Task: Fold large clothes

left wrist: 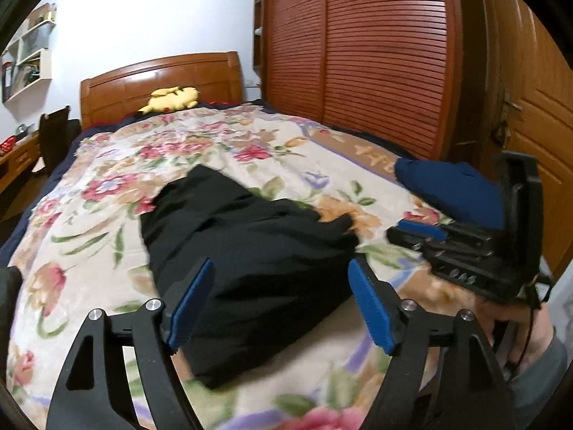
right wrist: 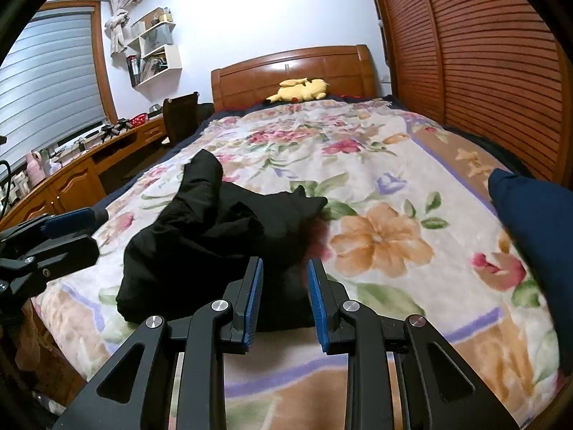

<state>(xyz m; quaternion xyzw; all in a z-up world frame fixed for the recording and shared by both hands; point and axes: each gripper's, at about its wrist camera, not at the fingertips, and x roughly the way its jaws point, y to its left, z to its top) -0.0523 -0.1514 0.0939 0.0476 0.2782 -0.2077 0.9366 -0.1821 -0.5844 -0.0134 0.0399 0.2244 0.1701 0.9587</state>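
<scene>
Left gripper, right gripper agape above black garment.

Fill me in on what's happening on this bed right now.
A person is working with a hand-held gripper in each hand over a black garment that lies bunched, not yet folded, on the floral blanket. The left hand-held gripper is open above the garment's near end, holding nothing. The right hand-held gripper is also open at the garment's near edge. A dark blue garment lies off to the right.
</scene>
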